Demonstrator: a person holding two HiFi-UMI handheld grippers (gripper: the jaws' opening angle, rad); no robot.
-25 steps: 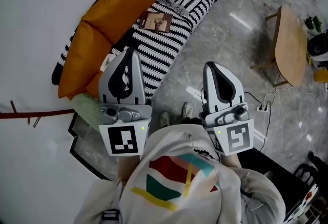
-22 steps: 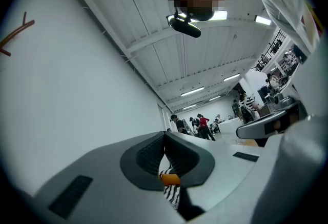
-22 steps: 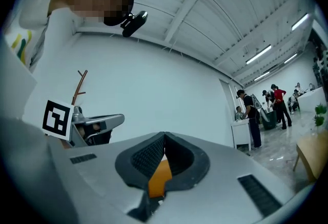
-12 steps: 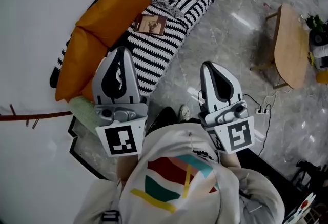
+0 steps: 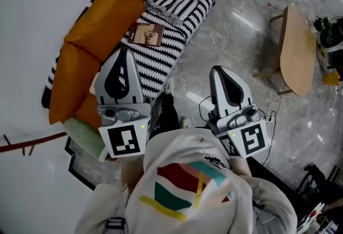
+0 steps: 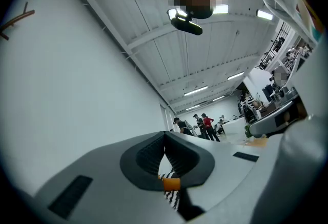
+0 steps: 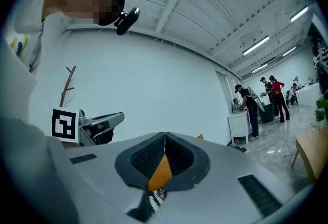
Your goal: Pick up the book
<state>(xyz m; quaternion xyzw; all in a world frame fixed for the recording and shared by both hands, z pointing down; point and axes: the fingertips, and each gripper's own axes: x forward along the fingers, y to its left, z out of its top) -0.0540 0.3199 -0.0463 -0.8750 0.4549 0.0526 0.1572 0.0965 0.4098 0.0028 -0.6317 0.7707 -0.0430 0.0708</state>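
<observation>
The book (image 5: 146, 34), brown-covered, lies flat on a black-and-white striped blanket (image 5: 171, 13) spread over an orange sofa (image 5: 102, 19). Both grippers are held out in front of the person, short of the sofa. In the head view, my left gripper (image 5: 122, 52) points at the blanket's near part, below the book, and its jaws are shut with nothing between them. My right gripper (image 5: 220, 69) hangs over the grey marble floor to the right of the sofa, shut and empty. The left gripper view (image 6: 165, 135) and the right gripper view (image 7: 164, 136) show the pads meeting, with stripes and orange fabric behind them.
An oval wooden table (image 5: 296, 51) stands on the floor at the right. Cables and a power strip (image 5: 272, 115) lie near my right gripper. A green cushion (image 5: 84, 134) sits at the sofa's near end. Several people (image 6: 202, 124) stand far off in the hall.
Both grippers have moved forward toward the sofa. The book and sofa have shifted left in the head view. A dark trouser leg now shows between the grippers.
</observation>
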